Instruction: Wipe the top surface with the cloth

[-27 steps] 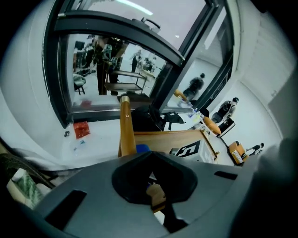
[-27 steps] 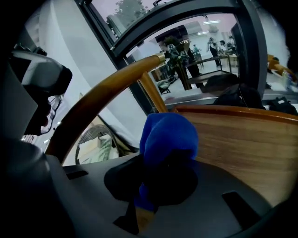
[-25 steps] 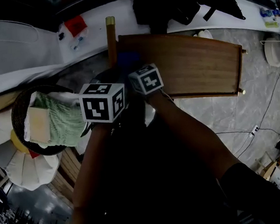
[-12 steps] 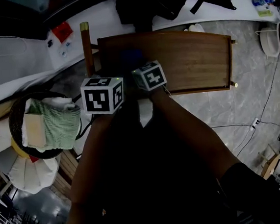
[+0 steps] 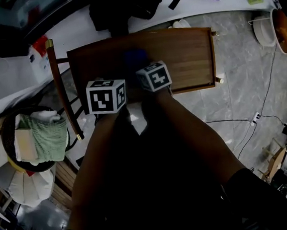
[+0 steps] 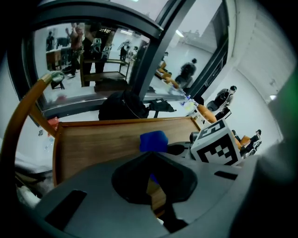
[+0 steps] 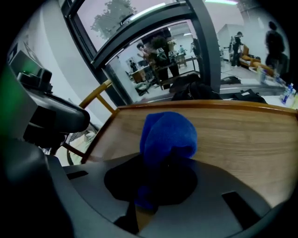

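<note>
A brown wooden table top (image 5: 183,52) lies ahead of both grippers. My right gripper (image 7: 151,188) is shut on a blue cloth (image 7: 167,135), which bulges out past its jaws just above the wood (image 7: 242,135). In the head view the cloth (image 5: 135,56) shows dimly beyond the right gripper's marker cube (image 5: 153,76), over the table's near half. My left gripper (image 6: 153,188) hovers beside it at the table's front edge, jaws close together with nothing between them. The left gripper view shows the cloth (image 6: 153,141) and the right cube (image 6: 216,145) to its right.
A wooden chair rail (image 5: 63,94) stands at the table's left end. A dark basket (image 5: 10,125) with a green cloth sits on the floor at lower left. A black bag (image 5: 118,8) lies behind the table. A white bowl (image 5: 264,29) and cables (image 5: 245,122) are on the right floor.
Both grippers have gone from the table's left front corner towards the middle of its front edge. The right gripper still holds the blue cloth.
</note>
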